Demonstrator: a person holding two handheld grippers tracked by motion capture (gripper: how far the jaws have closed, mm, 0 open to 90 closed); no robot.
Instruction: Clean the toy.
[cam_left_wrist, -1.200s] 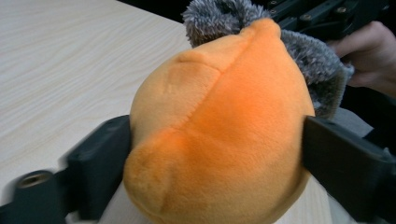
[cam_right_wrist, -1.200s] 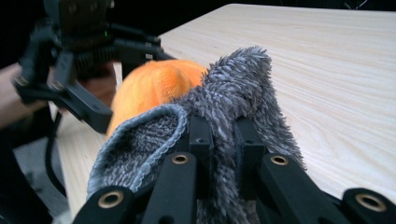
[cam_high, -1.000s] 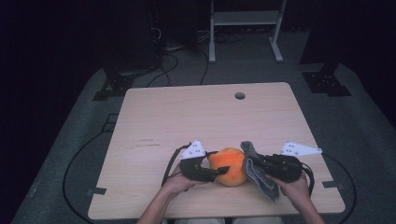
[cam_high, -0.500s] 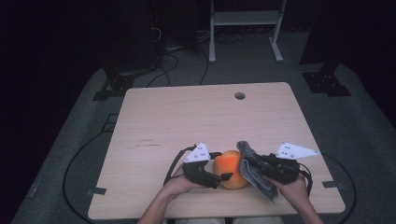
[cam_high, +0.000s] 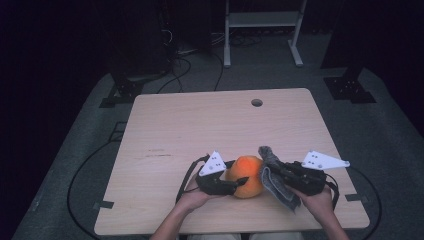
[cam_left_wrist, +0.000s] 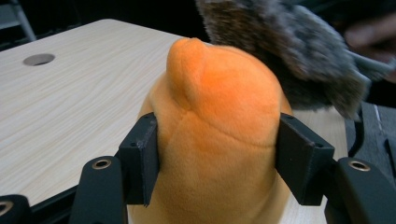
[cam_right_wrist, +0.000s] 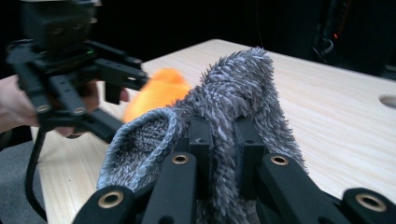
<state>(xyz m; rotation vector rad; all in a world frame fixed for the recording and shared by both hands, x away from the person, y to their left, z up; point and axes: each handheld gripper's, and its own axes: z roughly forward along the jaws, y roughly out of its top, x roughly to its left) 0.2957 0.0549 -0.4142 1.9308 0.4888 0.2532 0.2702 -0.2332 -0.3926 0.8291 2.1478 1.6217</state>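
At the left, an orange plush (cam_high: 246, 176) is pinched between the jaws of the left gripper (cam_high: 239, 183), which have just been closing on it; in the left gripper view the black pads (cam_left_wrist: 140, 158) are seen pressed into its soft sides. It appears to be steadied there, near the table's front edge, so that the other piece can be worked against it. Just right of it, touching it, a grey fuzzy sock (cam_high: 274, 175) is held in the right gripper (cam_high: 276, 172), whose jaws are pressed nearly together on a fold of the fabric, with the open cuff (cam_right_wrist: 140, 140) turned toward the plush. The light wooden table (cam_high: 200, 125) is otherwise bare, with a cable hole (cam_high: 256, 102) near its far edge. Grey carpet, cables and a white frame (cam_high: 260, 20) are seen beyond, in a dark room.
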